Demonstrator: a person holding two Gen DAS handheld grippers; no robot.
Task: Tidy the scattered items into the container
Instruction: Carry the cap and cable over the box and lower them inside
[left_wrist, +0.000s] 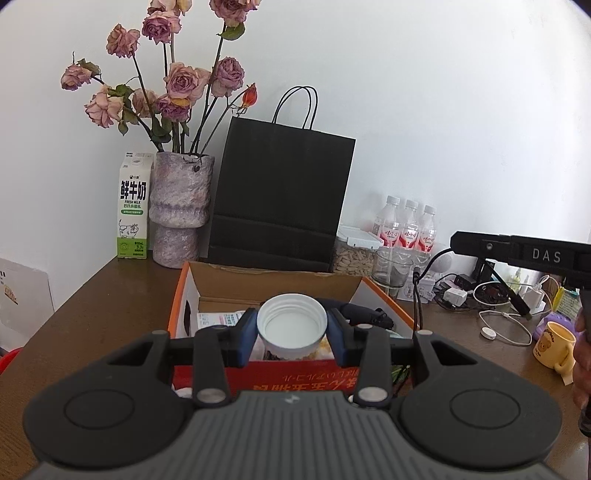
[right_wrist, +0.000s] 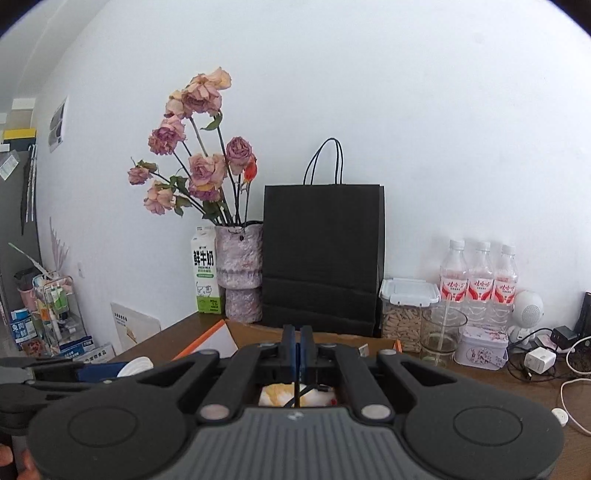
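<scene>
1. The left hand-held gripper (left_wrist: 291, 330) holds a white threaded plastic cap (left_wrist: 291, 325) between its blue pads, poised over the open orange-and-white cardboard box (left_wrist: 380, 295) near the middle of the brown wooden worktop (left_wrist: 110, 295).
2. The right hand-held gripper (right_wrist: 296, 345) has its jaws pressed together with nothing between them (a packet shows in the box below it).
3. The step in hand looks like depositing the cap.
4. The next move calls for lowering it inside the box walls, then widening the jaws.
</scene>
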